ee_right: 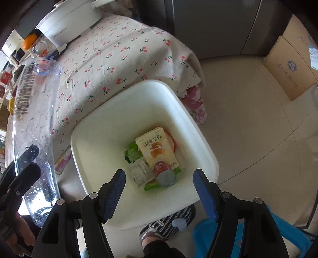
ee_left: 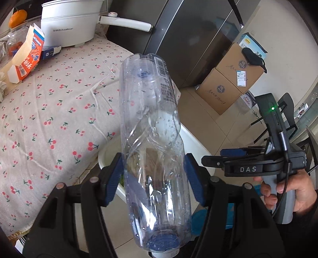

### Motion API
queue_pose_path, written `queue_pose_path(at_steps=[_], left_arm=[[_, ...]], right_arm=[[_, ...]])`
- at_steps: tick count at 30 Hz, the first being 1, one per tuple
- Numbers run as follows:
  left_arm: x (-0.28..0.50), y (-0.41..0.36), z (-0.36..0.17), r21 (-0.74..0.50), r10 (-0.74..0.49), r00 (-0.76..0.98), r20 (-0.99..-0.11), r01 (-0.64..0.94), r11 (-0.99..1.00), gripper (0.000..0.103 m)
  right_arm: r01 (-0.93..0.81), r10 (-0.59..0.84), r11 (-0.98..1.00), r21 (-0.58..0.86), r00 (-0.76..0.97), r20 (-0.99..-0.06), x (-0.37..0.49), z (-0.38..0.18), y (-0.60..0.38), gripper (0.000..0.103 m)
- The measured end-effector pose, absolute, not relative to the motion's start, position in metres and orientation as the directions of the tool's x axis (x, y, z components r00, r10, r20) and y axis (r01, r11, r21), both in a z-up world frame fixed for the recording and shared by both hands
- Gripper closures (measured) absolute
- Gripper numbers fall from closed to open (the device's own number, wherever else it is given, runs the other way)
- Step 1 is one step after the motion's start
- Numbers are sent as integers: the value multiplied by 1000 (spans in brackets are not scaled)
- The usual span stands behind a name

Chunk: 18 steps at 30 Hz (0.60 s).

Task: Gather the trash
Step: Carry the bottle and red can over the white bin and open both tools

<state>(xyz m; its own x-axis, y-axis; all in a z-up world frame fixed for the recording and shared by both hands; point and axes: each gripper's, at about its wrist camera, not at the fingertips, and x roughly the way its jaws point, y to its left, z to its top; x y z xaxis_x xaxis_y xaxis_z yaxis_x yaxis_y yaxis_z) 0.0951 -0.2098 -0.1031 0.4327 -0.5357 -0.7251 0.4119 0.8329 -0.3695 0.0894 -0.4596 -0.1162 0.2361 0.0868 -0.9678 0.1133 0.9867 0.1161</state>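
Note:
My left gripper (ee_left: 153, 172) is shut on a clear, crumpled plastic bottle (ee_left: 151, 129), cap end toward the camera, held in the air past the table's edge above a white bin (ee_left: 190, 139). The bottle also shows at the left of the right wrist view (ee_right: 35, 123). My right gripper (ee_right: 159, 178) is open and empty, hovering over the white bin (ee_right: 119, 111), which holds a yellow drink carton (ee_right: 157, 146), a red can (ee_right: 163, 170), a green wrapper (ee_right: 132, 153) and a white packet (ee_right: 140, 172). An orange-and-white milk carton (ee_left: 25, 57) lies on the table at far left.
The table has a cherry-print cloth (ee_left: 59, 111). A white electric pot (ee_left: 69, 21), an orange (ee_left: 17, 17) and a small blue box (ee_left: 49, 52) stand at its back. Cardboard boxes (ee_left: 228, 79) and a dark fridge (ee_left: 188, 39) stand beyond. A blue item (ee_right: 238, 236) and a slippered foot (ee_right: 169, 222) are by the bin.

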Motion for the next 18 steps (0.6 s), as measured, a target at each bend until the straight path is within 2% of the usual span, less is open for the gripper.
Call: queue_pose_path(at_steps=[11, 12, 15, 18], left_arm=[[105, -231, -118, -316, -545, 459, -702, 485, 816, 39], [105, -231, -119, -311, -543, 457, -704, 490, 814, 36], [103, -228, -116, -283, -517, 472, -714, 481, 830, 19], [101, -227, -113, -262, -494, 470, -731, 476, 840, 17]], right_arm=[[211, 11, 975, 71, 273, -962, 75, -97, -491, 30], [214, 10, 974, 71, 272, -962, 75, -97, -493, 30], [218, 7, 974, 68, 270, -963, 73, -97, -493, 29], [218, 10, 973, 72, 272, -962, 76, -99, -489, 28]])
